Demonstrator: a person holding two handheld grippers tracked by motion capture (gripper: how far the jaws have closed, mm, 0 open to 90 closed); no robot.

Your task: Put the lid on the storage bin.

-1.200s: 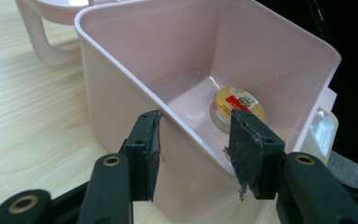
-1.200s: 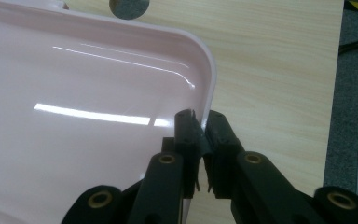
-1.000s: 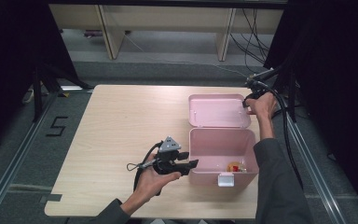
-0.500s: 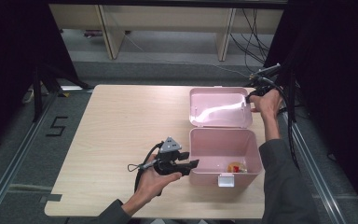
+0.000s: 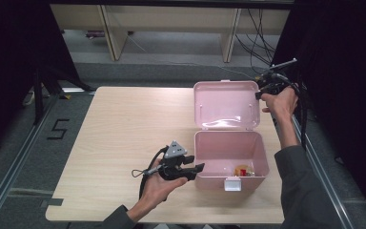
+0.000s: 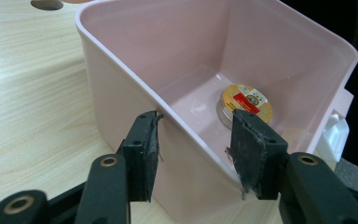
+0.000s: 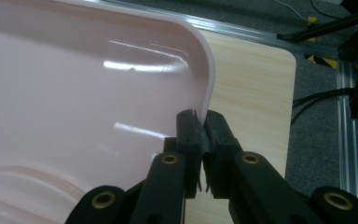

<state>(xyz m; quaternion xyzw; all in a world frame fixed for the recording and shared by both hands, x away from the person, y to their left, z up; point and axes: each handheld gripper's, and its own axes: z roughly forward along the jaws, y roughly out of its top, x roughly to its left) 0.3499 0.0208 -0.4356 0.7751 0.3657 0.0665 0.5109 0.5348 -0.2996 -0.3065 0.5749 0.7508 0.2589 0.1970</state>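
Note:
A pink plastic box (image 5: 263, 153) stands open near the table's front right, with a round gold and red tin (image 5: 242, 170) on its floor. My left gripper (image 5: 196, 169) is shut on the box's left wall (image 6: 121, 93), one pad outside and one inside, close to the tin (image 6: 248, 100). The hinged lid (image 5: 226, 105) stands tilted up behind the box. My right gripper (image 5: 259, 91) is shut on the lid's right rim (image 7: 207, 70), and the pads (image 7: 189, 133) pinch the thin edge.
A white latch (image 5: 232, 184) hangs on the box's front wall. Bare wooden table (image 5: 124, 124) spreads to the left. The table's right edge and a metal rail (image 7: 347, 140) lie just beyond the right hand, with cables (image 5: 262, 33) behind.
The right gripper has risen with the lid's rim, swinging the lid from lying back flat to tilted upright. The left gripper has stayed on the box wall.

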